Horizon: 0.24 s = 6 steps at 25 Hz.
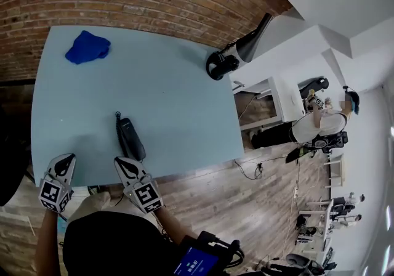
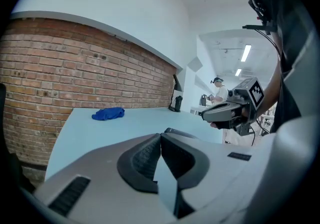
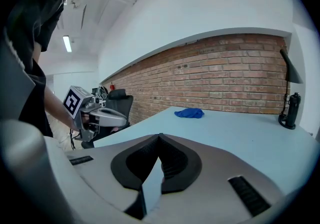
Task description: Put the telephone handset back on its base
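Note:
A black telephone (image 1: 130,139) lies on the light blue table (image 1: 178,96) near its front edge, and I cannot make out whether the handset is apart from its base. My right gripper (image 1: 121,161) is just in front of the telephone, shut and holding nothing. My left gripper (image 1: 66,158) hovers at the table's front left edge, also shut and empty. In the left gripper view the jaws (image 2: 161,135) meet, with a dark sliver of the telephone (image 2: 182,132) behind them. The right gripper view shows its own jaws (image 3: 160,137) closed together.
A blue cloth (image 1: 87,47) lies at the table's far left, near the brick wall. A black desk lamp (image 1: 237,53) stands at the far right corner. To the right are a wooden floor and another desk, and a person stands there.

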Available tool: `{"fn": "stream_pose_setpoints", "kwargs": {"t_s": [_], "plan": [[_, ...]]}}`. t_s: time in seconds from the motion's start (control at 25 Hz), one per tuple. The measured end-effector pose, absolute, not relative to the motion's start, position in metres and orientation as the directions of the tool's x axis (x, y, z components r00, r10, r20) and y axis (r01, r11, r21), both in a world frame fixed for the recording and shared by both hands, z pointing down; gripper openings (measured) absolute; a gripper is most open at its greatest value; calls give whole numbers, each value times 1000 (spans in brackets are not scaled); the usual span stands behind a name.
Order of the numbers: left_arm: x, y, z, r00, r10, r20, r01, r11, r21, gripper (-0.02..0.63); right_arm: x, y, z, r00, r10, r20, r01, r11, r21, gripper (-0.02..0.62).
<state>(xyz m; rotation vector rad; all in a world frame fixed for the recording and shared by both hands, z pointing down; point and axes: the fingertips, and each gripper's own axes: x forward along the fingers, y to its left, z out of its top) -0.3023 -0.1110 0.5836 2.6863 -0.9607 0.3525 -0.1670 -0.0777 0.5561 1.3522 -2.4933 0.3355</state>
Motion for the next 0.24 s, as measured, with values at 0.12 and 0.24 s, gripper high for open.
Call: {"fn": "stream_pose_setpoints", "kwargs": {"t_s": [0.12,0.24], "plan": [[-290,-107,586,736,-599,317,-667,-723,180,25,-156,-77,560,-544,-759,357,-827,557,-74,17],[-271,-104,588,714,-626,313,-693,-695,190,25,-138,-72,561,-560,-745,362,-814,575,-77,17]]}}
